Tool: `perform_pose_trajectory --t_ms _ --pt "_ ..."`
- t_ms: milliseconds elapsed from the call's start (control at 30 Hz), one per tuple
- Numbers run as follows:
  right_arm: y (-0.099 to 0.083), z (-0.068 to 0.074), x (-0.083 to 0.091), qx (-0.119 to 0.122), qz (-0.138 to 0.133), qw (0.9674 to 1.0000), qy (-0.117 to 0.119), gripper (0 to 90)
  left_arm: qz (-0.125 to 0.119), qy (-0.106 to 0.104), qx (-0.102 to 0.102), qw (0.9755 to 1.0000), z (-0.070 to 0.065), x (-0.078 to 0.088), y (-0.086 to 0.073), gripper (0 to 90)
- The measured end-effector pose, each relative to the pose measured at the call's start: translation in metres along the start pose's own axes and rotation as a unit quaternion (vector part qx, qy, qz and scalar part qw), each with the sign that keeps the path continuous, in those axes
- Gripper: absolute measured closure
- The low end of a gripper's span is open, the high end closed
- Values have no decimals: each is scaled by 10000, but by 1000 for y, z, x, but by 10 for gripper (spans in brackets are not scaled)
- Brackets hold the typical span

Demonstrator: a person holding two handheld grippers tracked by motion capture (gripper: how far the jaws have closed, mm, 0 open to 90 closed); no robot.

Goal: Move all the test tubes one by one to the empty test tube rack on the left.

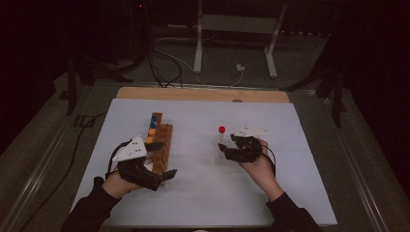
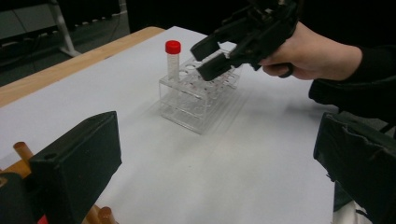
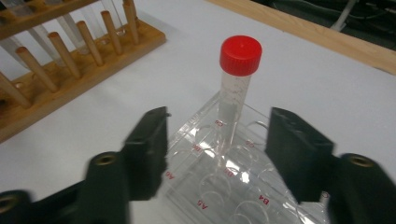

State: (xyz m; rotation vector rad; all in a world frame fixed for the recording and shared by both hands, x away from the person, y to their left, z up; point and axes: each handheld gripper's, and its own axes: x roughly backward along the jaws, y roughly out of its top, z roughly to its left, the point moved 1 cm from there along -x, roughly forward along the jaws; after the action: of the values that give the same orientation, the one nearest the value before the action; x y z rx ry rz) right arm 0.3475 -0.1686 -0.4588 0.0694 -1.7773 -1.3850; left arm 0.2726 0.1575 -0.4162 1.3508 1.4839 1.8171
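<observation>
Right gripper, fingers spread and empty, faces the upright red-capped tube standing just ahead in the clear rack; left gripper also spread, farther off.

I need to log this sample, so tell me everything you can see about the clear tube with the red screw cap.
The clear plastic tube with the red screw cap is slim, with faint printed graduations on its wall. It stands upright in a hole at one end of the clear acrylic rack, whose holes carry red labels. It is the one tube seen in that rack. The right gripper hovers open just short of it, jaws to either side, not touching.
</observation>
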Motion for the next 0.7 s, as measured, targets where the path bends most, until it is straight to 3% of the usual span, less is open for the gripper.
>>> perform_pose_trajectory --t_ms 167,700 --pt "2 -2 -9 41 205 9997 -141 521 56 15 23 10000 0 -2 -1 17" --pt "11 -6 -31 -189 386 9990 -92 705 68 46 -13 10000 1 -1 -1 17"
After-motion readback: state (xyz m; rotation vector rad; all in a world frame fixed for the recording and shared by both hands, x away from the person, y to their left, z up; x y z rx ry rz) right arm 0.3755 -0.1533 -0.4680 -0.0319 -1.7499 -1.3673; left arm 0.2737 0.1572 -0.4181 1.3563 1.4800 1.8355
